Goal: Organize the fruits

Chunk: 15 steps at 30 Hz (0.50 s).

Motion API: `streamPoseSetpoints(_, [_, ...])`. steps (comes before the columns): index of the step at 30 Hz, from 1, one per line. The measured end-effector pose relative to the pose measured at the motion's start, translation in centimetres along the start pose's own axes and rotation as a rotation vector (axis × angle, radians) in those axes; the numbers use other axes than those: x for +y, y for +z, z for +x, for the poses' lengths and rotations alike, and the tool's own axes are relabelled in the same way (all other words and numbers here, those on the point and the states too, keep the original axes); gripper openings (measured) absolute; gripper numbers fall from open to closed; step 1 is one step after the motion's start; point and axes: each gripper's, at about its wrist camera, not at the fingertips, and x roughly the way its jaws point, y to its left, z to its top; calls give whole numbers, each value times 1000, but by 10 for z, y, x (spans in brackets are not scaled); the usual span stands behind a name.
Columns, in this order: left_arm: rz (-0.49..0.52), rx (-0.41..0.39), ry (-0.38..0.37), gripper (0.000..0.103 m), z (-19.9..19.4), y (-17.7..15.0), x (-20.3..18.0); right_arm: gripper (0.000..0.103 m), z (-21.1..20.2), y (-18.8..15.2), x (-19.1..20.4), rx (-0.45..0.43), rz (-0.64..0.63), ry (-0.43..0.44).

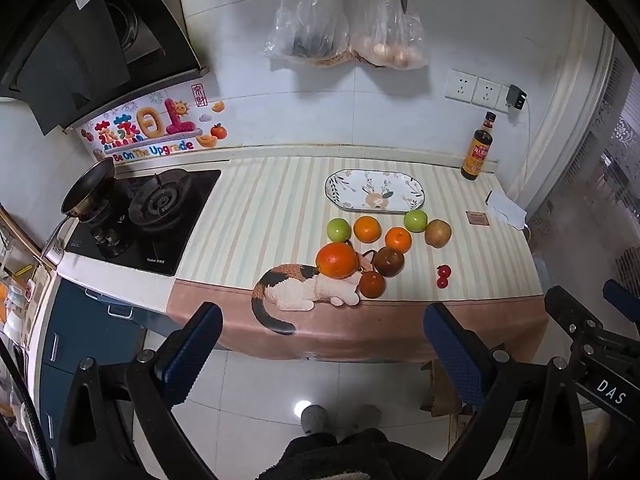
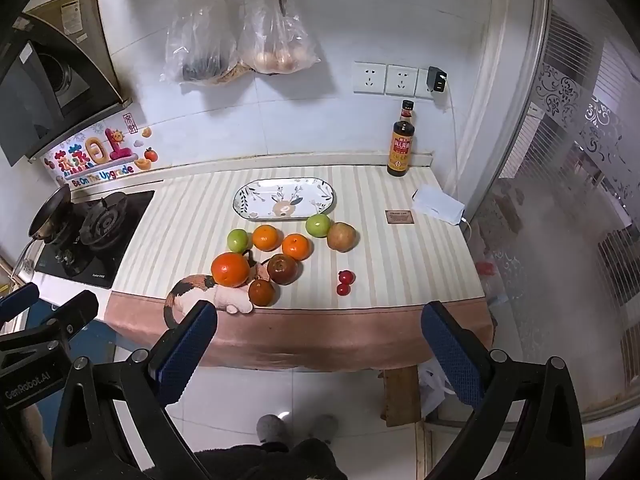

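Loose fruit lies on a striped cloth [image 1: 260,216] in front of an oval patterned plate [image 1: 375,191] [image 2: 285,199] that holds nothing. A big orange [image 1: 337,260] [image 2: 231,269] sits nearest, with two smaller oranges [image 1: 367,229] [image 2: 297,246], two green apples [image 1: 339,229] [image 2: 318,225], a tan pear [image 1: 438,233] [image 2: 341,236], two dark brown fruits [image 1: 389,261] [image 2: 261,292] and two cherry tomatoes [image 1: 443,276] [image 2: 345,282]. My left gripper [image 1: 320,344] and right gripper [image 2: 320,344] both hang open short of the counter's front edge, nothing between the fingers.
A gas hob [image 1: 156,216] with a small pan [image 1: 88,192] stands left of the cloth. At the back right are a sauce bottle [image 2: 401,142], a white folded cloth [image 2: 438,204] and wall sockets [image 2: 386,79]. Plastic bags [image 2: 240,36] and scissors hang above. A person's feet [image 2: 296,428] stand on the tiled floor.
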Motion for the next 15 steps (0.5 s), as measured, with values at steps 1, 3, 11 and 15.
streamPoseSetpoints(1, [0,-1,1,103,0,-1,0,103,0,0,0,0,1,2])
streamPoseSetpoints(3, [1,0,1,103,0,-1,1,103,1,2,1,1,5,0])
streamPoseSetpoints(11, [10,-3,2,103,3,4,2,103,3,5,2,4,9,-4])
streamPoseSetpoints(15, [12,-5,5,103,4,4,1,103,6,8,4,0,14,0])
